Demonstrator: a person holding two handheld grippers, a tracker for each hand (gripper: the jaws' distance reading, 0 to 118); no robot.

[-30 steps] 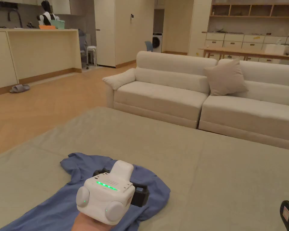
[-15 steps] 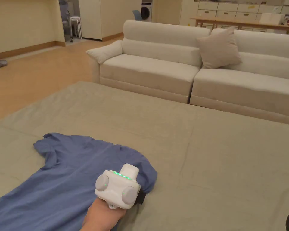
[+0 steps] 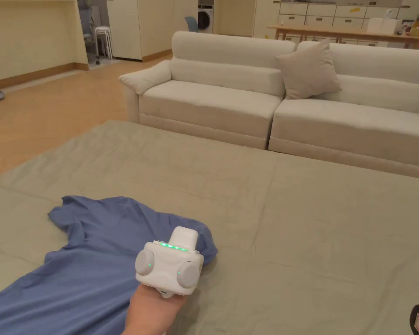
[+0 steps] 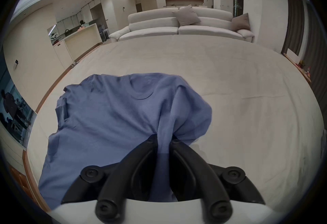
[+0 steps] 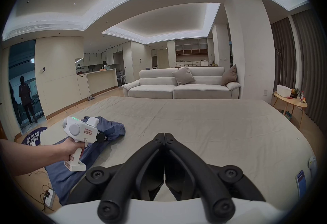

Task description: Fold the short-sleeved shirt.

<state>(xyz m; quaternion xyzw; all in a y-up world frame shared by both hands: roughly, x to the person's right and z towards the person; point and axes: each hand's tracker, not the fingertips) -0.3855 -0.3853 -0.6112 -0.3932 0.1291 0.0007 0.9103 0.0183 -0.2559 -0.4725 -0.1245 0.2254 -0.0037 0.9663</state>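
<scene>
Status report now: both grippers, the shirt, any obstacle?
Left gripper shut on blue shirt. Right gripper shut, empty, off the shirt. Shirt unfolded on sheet. Nothing in the way.

Shirt (image 3: 95, 257) lies on the sheet (image 3: 291, 227), sofa (image 3: 269, 96) behind.

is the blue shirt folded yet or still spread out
Mostly spread, not folded. The blue shirt lies across the sheet, one edge bunched where the left tongs pinch it.
</scene>
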